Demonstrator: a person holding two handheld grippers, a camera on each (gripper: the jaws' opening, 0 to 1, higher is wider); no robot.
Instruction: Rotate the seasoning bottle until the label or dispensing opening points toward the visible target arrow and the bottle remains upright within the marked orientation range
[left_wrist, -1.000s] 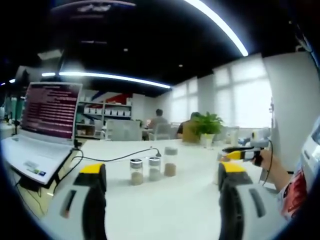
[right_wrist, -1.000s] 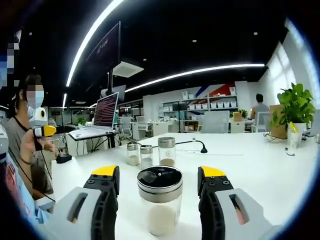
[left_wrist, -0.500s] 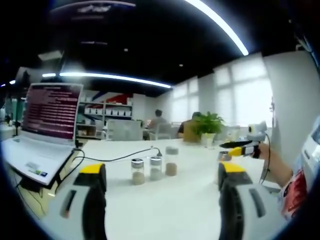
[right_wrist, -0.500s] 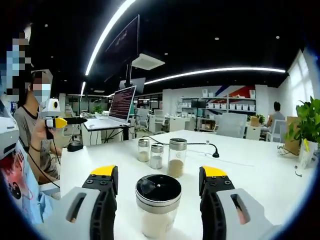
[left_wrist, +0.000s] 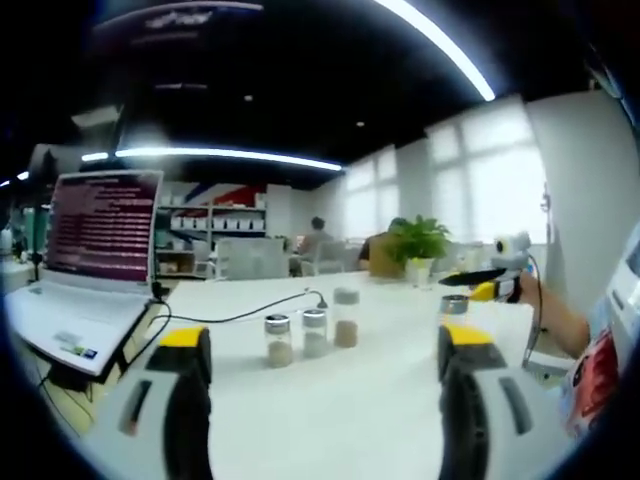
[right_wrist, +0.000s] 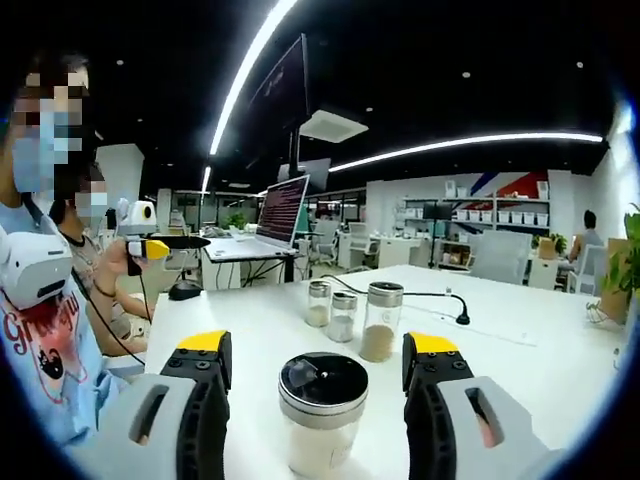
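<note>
We have the seasoning bottle (right_wrist: 321, 414) standing upright on the white table (right_wrist: 520, 345), dead ahead of the right gripper (right_wrist: 318, 352) and sitting between its 2 yellow-tipped jaws, which stand apart on either side of it with clear gaps, so the right gripper is released and grasping nothing. The bottle's long axis is vertical, dark lid up, pale granules in the lower part; a small mark shows on the lid top but we cannot tell which way the dispensing opening faces, and we see no target arrow or label from here. Farther along the table, a bit right of centre, stand 3 other shakers (right_wrist: 344, 316) in a close row, the tallest at the right, with a black cable (right_wrist: 440, 296) running behind them. In the left gripper view the left gripper (left_wrist: 325, 342) is also released, jaws wide, nothing between them; the same 3 shakers sit well ahead of it, and the seasoning bottle (left_wrist: 454, 305) shows far right, just by the right gripper's tip (left_wrist: 480, 283) and the hand (left_wrist: 530, 310) holding it. A laptop (left_wrist: 85, 250) sits at far left. So we judge the right gripper is much the nearer tool: the bottle is straight ahead, inside its jaw span, and the coming move looks like closing on the body and twisting about the vertical axis, keeping it from tipping.
</note>
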